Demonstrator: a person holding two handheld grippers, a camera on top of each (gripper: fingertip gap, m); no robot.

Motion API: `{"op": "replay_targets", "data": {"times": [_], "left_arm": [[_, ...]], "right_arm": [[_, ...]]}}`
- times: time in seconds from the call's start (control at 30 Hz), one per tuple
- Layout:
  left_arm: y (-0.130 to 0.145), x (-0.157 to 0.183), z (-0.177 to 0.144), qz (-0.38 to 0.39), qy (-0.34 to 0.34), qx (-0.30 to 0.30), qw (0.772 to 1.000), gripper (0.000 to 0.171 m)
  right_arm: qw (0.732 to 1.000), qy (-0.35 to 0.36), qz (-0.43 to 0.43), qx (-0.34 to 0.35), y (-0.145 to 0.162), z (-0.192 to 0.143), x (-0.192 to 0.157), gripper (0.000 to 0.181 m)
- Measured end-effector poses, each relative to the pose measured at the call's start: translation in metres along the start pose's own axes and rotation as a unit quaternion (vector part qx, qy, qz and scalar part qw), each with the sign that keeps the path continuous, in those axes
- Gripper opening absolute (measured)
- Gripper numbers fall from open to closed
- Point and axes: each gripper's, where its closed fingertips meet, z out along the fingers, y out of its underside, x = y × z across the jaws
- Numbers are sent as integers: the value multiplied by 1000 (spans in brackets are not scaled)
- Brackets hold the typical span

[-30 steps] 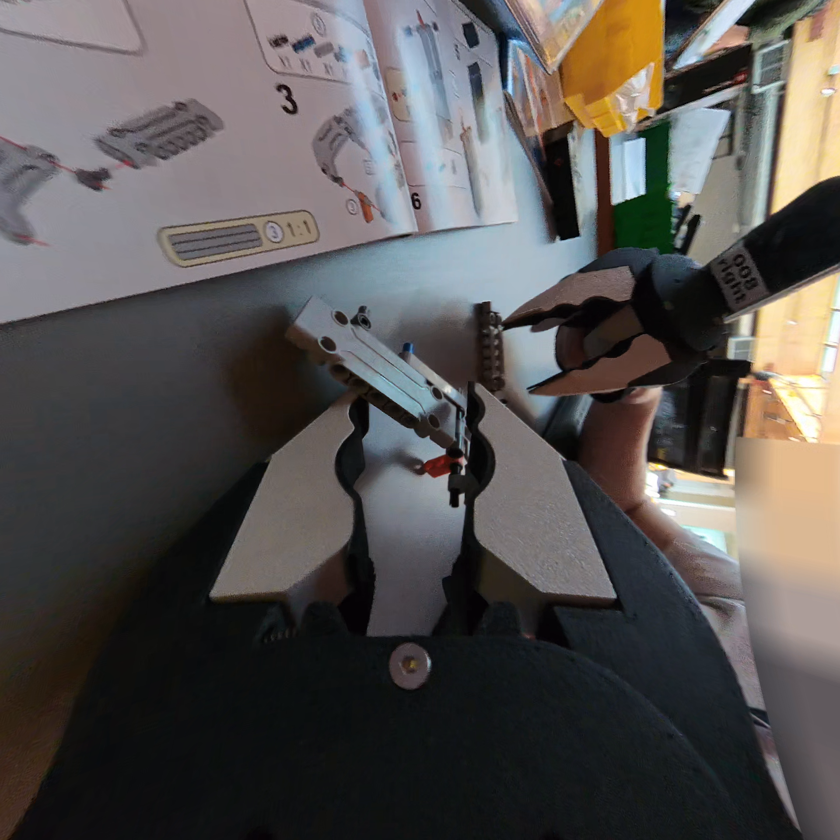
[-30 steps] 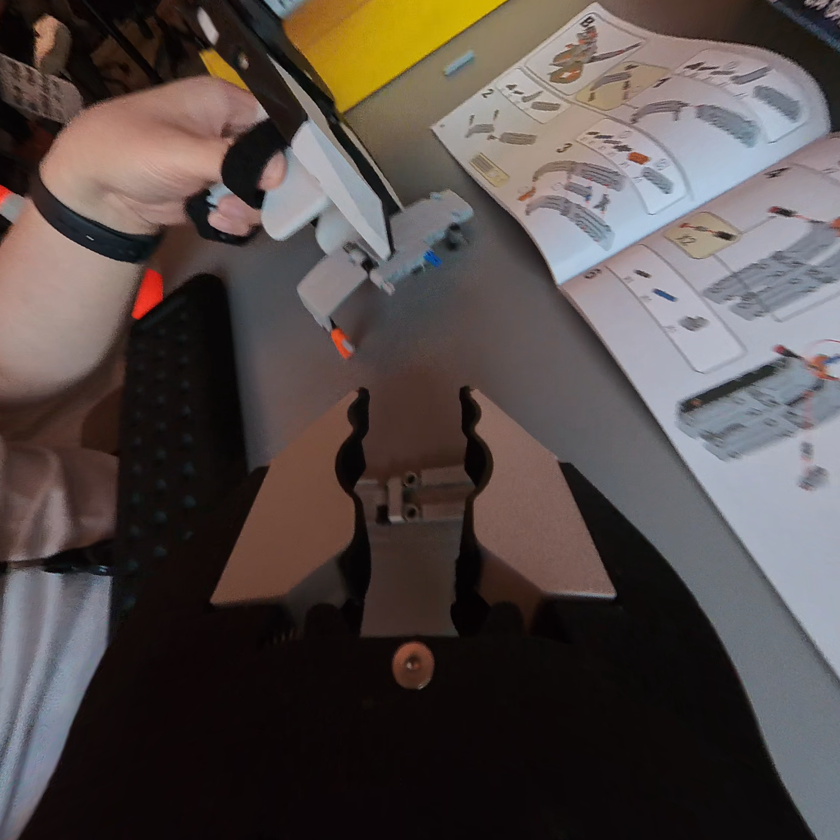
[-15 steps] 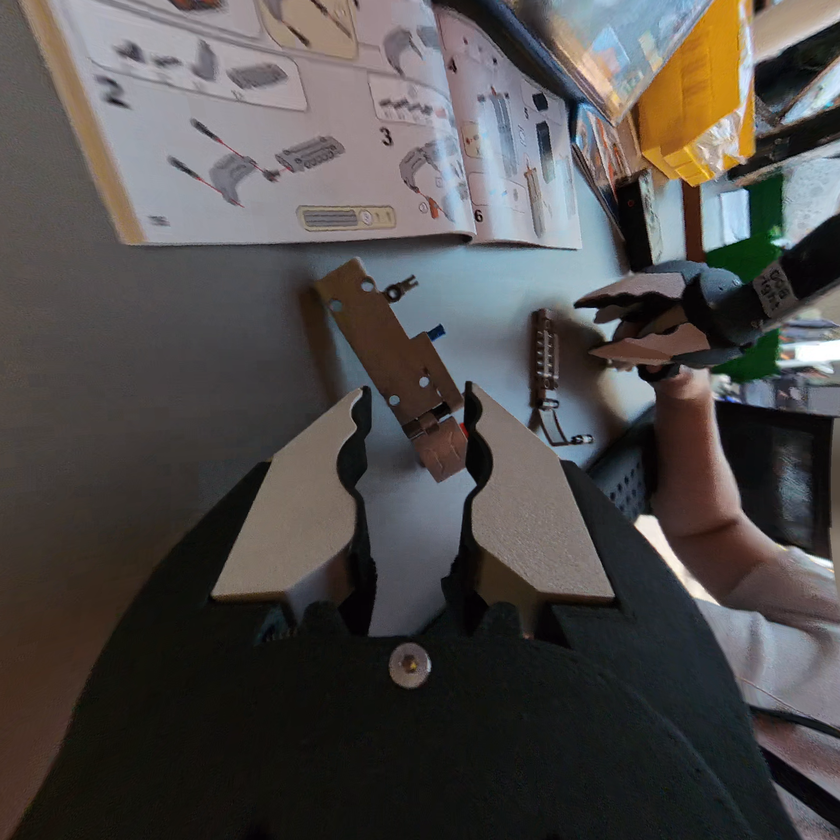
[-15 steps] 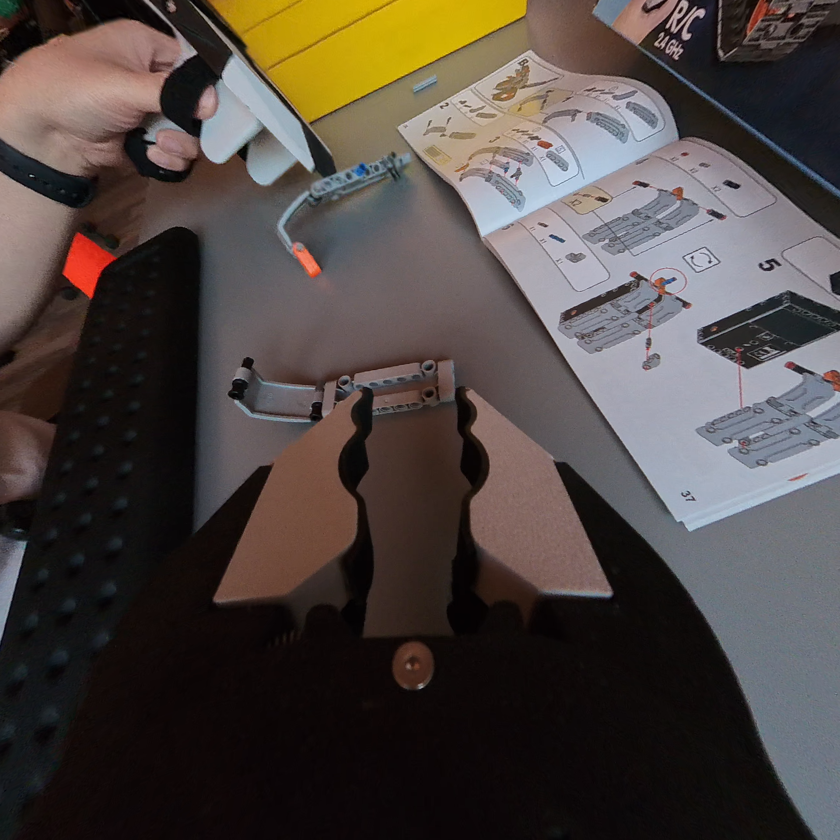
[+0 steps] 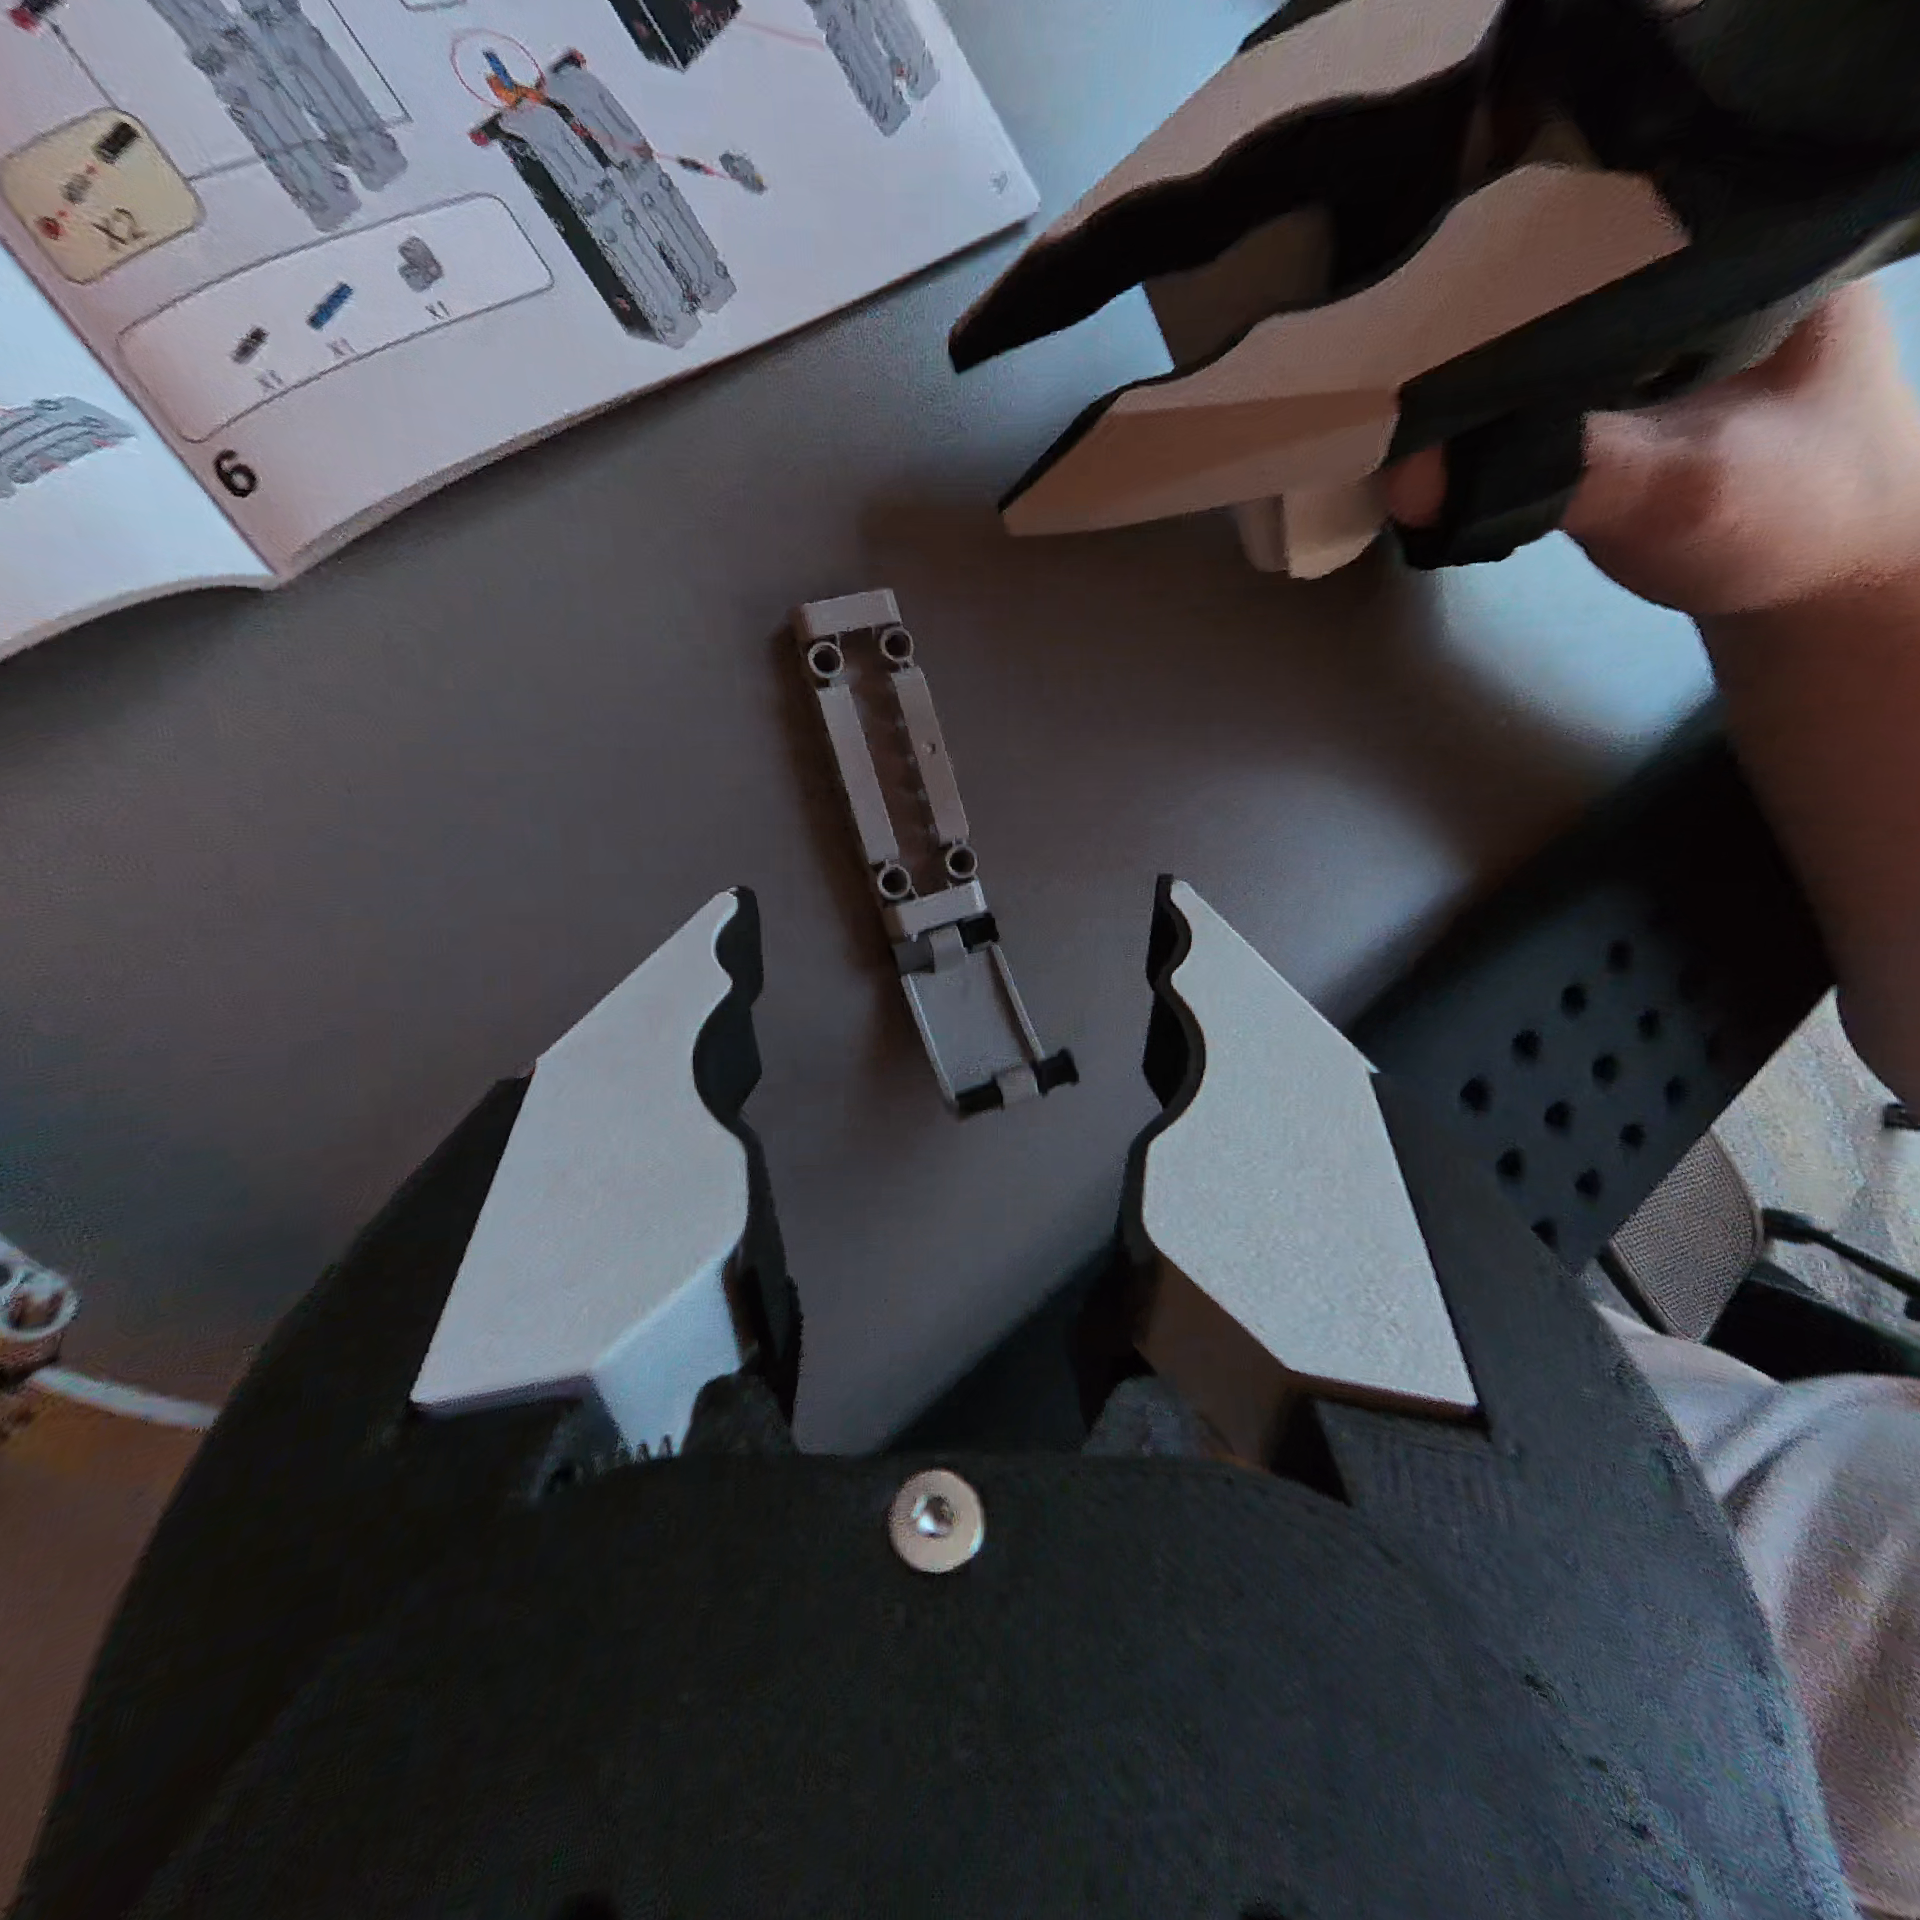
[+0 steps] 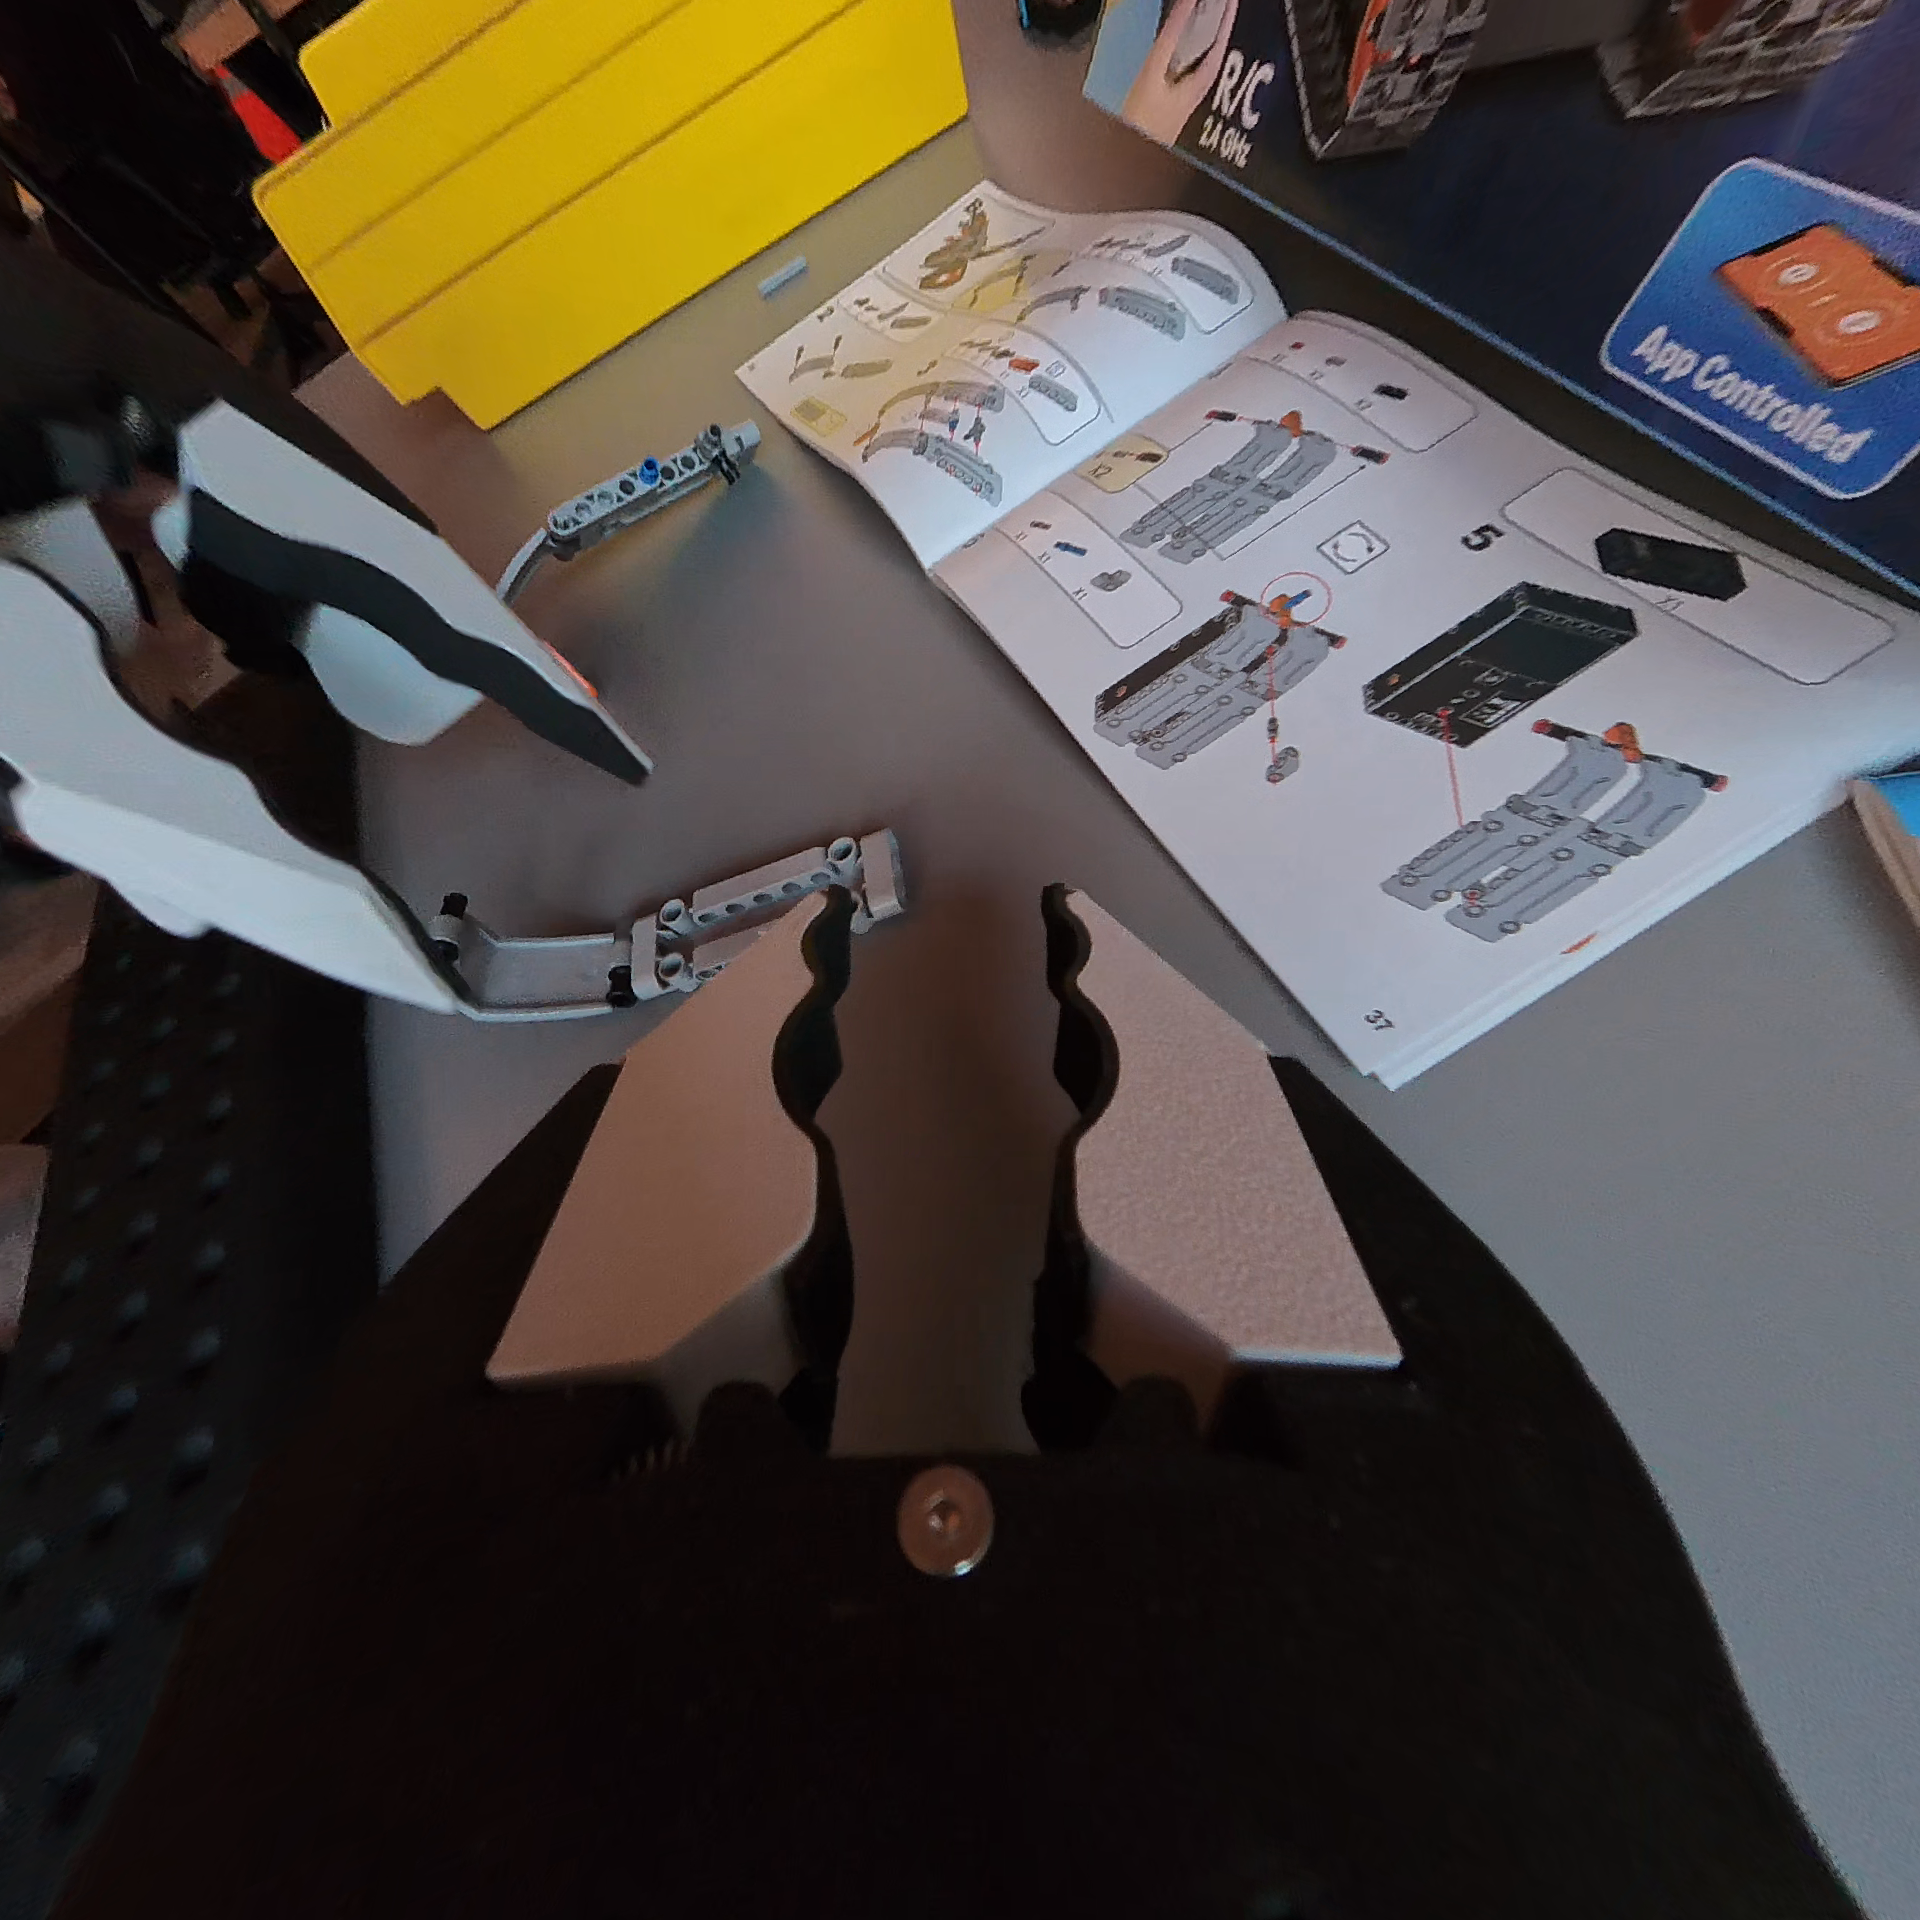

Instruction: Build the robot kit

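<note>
Jaws of the left gripper (image 5: 951, 894) stand wide apart and empty, angled down over a grey brick assembly (image 5: 920, 847) lying flat on the grey table (image 5: 416, 831), its curved, black-pinned end between the fingertips. The right gripper (image 6: 940, 894), jaws partly open and empty, hovers beside the straight end. A second grey assembly (image 6: 634, 488) lies near a yellow box (image 6: 623, 177), partly hidden. An open instruction booklet (image 6: 1403, 665) lies alongside.

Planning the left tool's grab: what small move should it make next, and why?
Probably lower the left tool straight down. It is open and empty, and the grey brick piece lies flat on the table just ahead of its fingertips, untouched.
</note>
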Motion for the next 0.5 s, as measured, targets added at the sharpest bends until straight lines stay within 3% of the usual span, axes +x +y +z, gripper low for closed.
{"op": "replay_targets", "data": {"times": [0.23,0.4,0.5], "left_arm": [[-6,-9,34,7,-66,-74,995,66],[-2,-14,35,55,-100,-108,988,25],[1,-12,34,67,-85,-113,988,24]], "right_arm": [[999,7,5,54,-21,-20,2,37],[996,-3,14,86,-33,-30,0,36],[995,1,11,98,-37,-34,2,35]]}}
